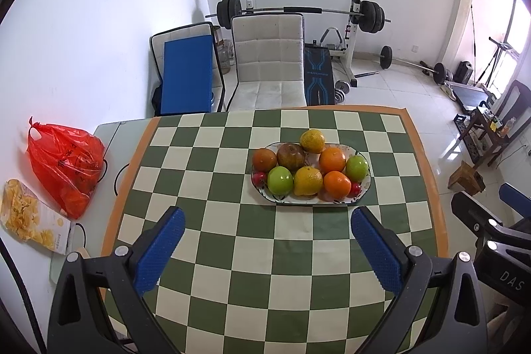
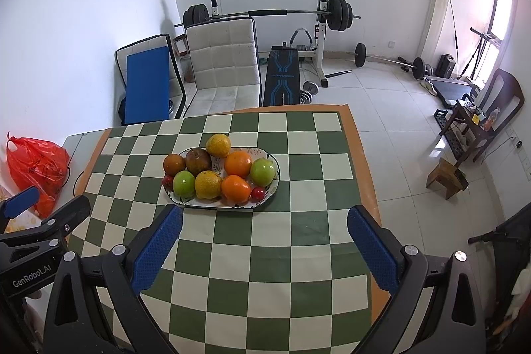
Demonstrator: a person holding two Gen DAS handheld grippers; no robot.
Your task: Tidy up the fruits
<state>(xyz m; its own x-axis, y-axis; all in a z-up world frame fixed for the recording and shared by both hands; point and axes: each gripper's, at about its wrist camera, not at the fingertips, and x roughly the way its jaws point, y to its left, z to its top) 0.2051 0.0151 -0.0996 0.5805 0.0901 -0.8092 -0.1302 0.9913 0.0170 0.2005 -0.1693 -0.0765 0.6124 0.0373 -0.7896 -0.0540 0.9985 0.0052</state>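
**Fruit piled on plate, both grippers clear**

Oval plate (image 1: 363, 186) mid-cloth, holding two green apples, oranges, yellow pears, dark-red fruit, small red ones at either end. Checkered tablecloth (image 1: 232, 254) beneath. Left gripper (image 1: 268, 249) and right gripper (image 2: 265, 246) above the near cloth, jaws spread wide, holding nothing. Red bag (image 1: 66, 165) off to the left.

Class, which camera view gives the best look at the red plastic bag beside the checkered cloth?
The left wrist view: the red plastic bag appears whole and large, knotted handles included. In the right wrist view the red plastic bag sits small at the frame edge, its lower part hidden behind the left gripper.
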